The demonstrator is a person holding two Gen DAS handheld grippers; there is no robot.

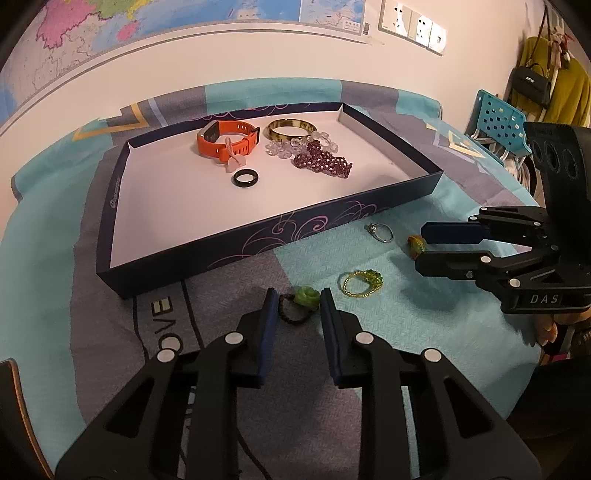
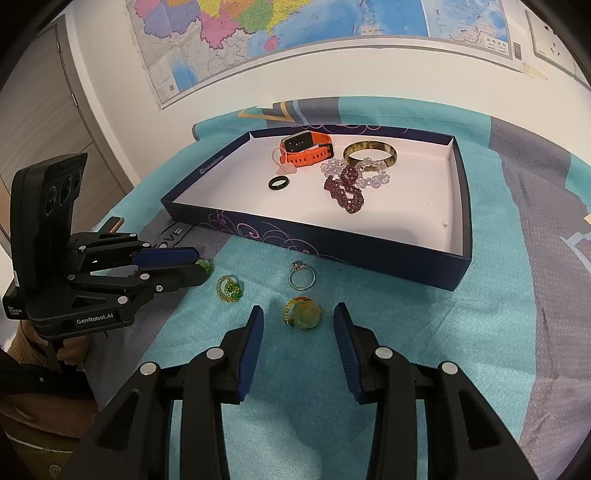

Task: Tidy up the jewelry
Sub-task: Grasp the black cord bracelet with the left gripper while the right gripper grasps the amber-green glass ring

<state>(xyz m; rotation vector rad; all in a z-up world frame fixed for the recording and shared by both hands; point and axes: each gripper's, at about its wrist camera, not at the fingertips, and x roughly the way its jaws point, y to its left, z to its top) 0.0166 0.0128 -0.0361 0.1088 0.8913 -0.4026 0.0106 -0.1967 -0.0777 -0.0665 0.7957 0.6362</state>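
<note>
A dark blue tray (image 1: 236, 243) (image 2: 373, 254) holds an orange watch (image 1: 229, 138), a brown bangle (image 1: 291, 127), a clear bead bracelet (image 1: 295, 146), a purple bead bracelet (image 1: 325, 160) and a black ring (image 1: 244, 177). On the cloth in front lie a silver ring (image 2: 302, 276), a green-yellow bead ring (image 1: 362, 282) (image 2: 229, 289), a yellow flower ring (image 2: 303, 313) (image 1: 416, 245) and a green flower ring on a dark bead band (image 1: 304, 301). My left gripper (image 1: 296, 301) is open around the green flower ring. My right gripper (image 2: 298, 314) is open around the yellow flower ring.
The table has a teal and grey cloth (image 2: 498, 332). A map (image 2: 295, 33) hangs on the wall behind. A blue perforated basket (image 1: 498, 122) and hanging bags (image 1: 535, 85) stand at the right beyond the table.
</note>
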